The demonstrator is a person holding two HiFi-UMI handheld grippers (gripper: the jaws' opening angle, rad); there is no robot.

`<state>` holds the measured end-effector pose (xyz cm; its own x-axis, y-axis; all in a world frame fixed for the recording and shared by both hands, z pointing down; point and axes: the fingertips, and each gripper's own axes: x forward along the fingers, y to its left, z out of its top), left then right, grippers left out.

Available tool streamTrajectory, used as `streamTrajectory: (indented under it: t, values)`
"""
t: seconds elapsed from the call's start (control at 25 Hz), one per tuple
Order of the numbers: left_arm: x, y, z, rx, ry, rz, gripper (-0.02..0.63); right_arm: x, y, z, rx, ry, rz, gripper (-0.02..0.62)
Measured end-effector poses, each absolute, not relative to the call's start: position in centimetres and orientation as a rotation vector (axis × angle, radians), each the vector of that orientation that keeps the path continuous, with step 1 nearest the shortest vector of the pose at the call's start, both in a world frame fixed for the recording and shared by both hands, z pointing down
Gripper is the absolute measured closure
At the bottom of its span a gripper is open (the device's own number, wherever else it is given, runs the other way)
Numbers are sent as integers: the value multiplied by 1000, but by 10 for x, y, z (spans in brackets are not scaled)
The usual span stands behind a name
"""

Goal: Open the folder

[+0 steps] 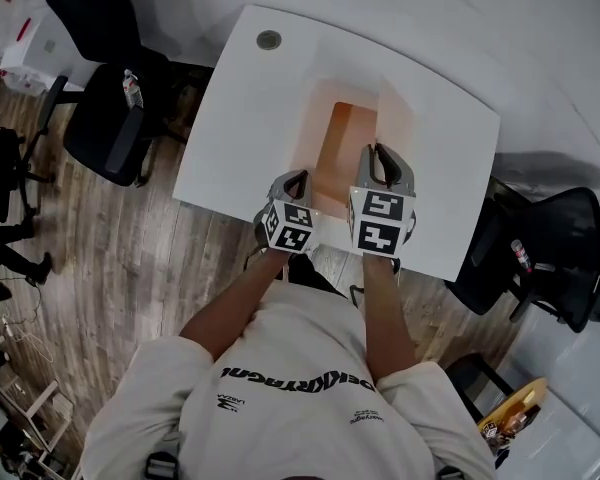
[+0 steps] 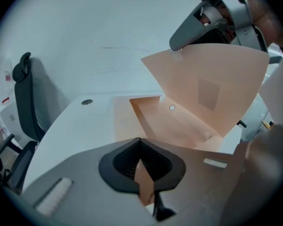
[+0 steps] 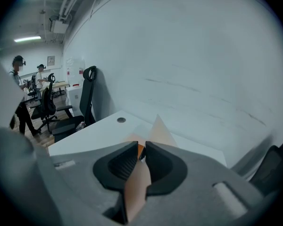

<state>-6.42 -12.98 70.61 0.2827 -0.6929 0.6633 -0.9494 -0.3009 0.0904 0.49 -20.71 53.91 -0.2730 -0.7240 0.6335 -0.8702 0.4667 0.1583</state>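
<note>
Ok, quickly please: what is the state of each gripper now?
Left gripper: closed on the near edge of the folder.
Right gripper: closed on the raised cover of the folder.

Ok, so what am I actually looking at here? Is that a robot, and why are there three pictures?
There is no robot arm here. A person holds a two-jaw gripping tool in each hand. The head view comes from a camera on the person's head, looking down at a white table with a peach-coloured folder on it. The other two pictures come from small cameras riding on the tools, each looking along its own jaws. The left gripper is clamped on a near edge of the folder. The right gripper pinches the cover and holds it raised, so the folder is partly open.
</note>
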Motion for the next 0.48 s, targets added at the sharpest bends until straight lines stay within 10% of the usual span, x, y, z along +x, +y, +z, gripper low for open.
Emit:
streamTrajectory:
  t: [0.48]
  values:
    - [-61,-128,717,2041,-1439,854,609,37,-206,524,1366,-2074,288,560]
